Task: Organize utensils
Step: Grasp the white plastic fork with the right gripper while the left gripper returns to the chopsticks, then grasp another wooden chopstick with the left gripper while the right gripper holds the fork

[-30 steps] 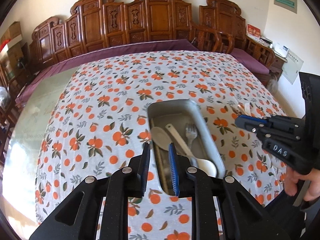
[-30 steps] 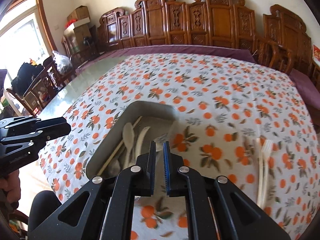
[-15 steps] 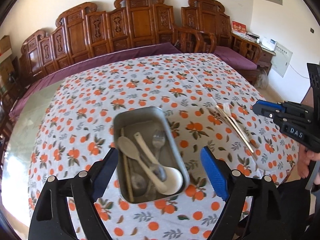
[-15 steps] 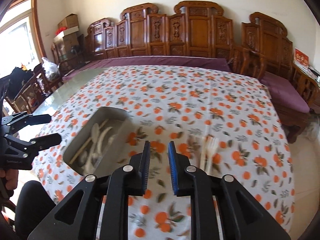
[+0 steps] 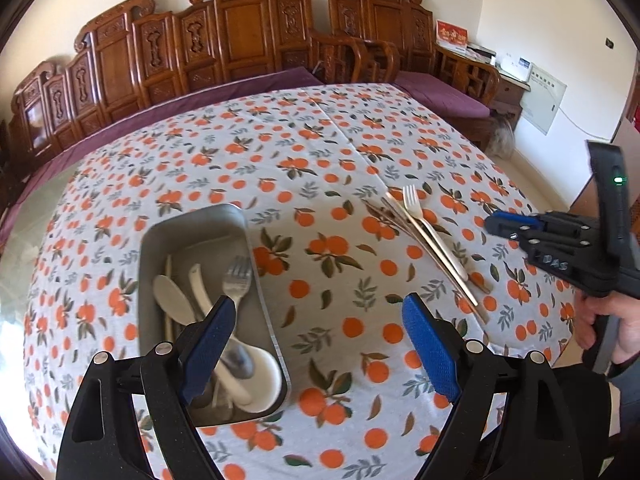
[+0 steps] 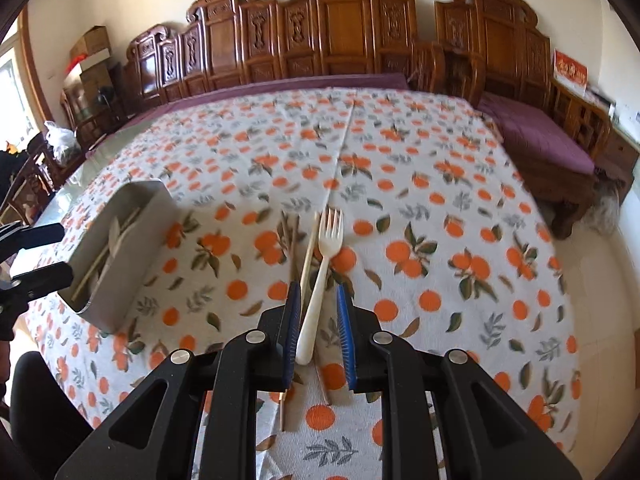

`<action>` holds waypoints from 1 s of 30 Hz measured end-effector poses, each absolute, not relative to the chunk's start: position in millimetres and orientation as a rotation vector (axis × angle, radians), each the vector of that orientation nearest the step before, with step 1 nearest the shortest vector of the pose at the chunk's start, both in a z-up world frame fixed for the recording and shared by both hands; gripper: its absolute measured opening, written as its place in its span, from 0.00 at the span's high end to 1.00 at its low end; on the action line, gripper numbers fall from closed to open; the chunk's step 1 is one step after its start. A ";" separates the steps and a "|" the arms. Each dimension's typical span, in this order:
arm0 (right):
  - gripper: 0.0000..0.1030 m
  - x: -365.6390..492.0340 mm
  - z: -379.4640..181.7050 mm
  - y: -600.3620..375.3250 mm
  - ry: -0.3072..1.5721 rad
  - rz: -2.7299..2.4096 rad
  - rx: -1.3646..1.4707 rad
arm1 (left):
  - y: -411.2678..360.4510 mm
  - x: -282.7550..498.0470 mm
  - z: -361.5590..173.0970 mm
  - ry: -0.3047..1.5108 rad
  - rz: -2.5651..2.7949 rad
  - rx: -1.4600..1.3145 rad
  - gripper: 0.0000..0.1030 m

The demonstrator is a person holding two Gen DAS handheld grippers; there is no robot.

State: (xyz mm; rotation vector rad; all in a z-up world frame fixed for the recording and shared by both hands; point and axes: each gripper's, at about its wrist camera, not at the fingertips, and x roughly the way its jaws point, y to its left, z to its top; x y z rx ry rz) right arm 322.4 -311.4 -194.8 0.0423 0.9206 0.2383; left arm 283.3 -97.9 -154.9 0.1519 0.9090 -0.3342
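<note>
A metal tray (image 5: 200, 232) on the orange-print tablecloth holds a metal fork (image 5: 238, 280), white spoons (image 5: 172, 300) and chopsticks. To its right, a white fork (image 5: 420, 220) and several chopsticks (image 5: 448, 272) lie loose on the cloth. My left gripper (image 5: 316, 322) is open wide and empty, its left finger over the tray's right edge. My right gripper (image 6: 318, 294) hovers over the white fork (image 6: 326, 256). Its jaws are a little apart, either side of the fork's handle without pressing it. Chopsticks (image 6: 309, 256) lie just left of that fork.
Carved wooden chairs ring the table's far side. The tray (image 6: 132, 240) sits left of my right gripper, with the left gripper (image 6: 36, 256) beyond it. A person's hand (image 5: 604, 320) holds the right gripper (image 5: 516, 226) near the table's right edge.
My left gripper has opened wide and slid right, off the tray's middle. The right gripper has swung right from the tray to over the white fork, and its jaws have parted slightly.
</note>
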 end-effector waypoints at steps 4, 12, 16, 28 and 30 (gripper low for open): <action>0.80 338.7 -216.0 -306.7 0.965 0.239 0.053 | -105.7 284.5 -159.9 0.920 -0.342 0.155 0.21; 0.80 372.1 -245.9 -295.9 1.040 0.200 0.052 | -111.2 281.7 -165.9 0.935 -0.348 0.155 0.21; 0.80 380.6 -253.3 -295.8 1.056 0.181 0.049 | -111.9 278.7 -169.0 0.944 -0.348 0.159 0.21; 0.91 351.6 -221.8 -310.7 1.010 0.201 0.043 | -133.9 278.4 -172.9 0.955 -0.363 0.166 0.21; 0.91 338.5 -211.8 -317.2 0.994 0.201 0.034 | -142.7 280.7 -175.8 0.959 -0.369 0.163 0.21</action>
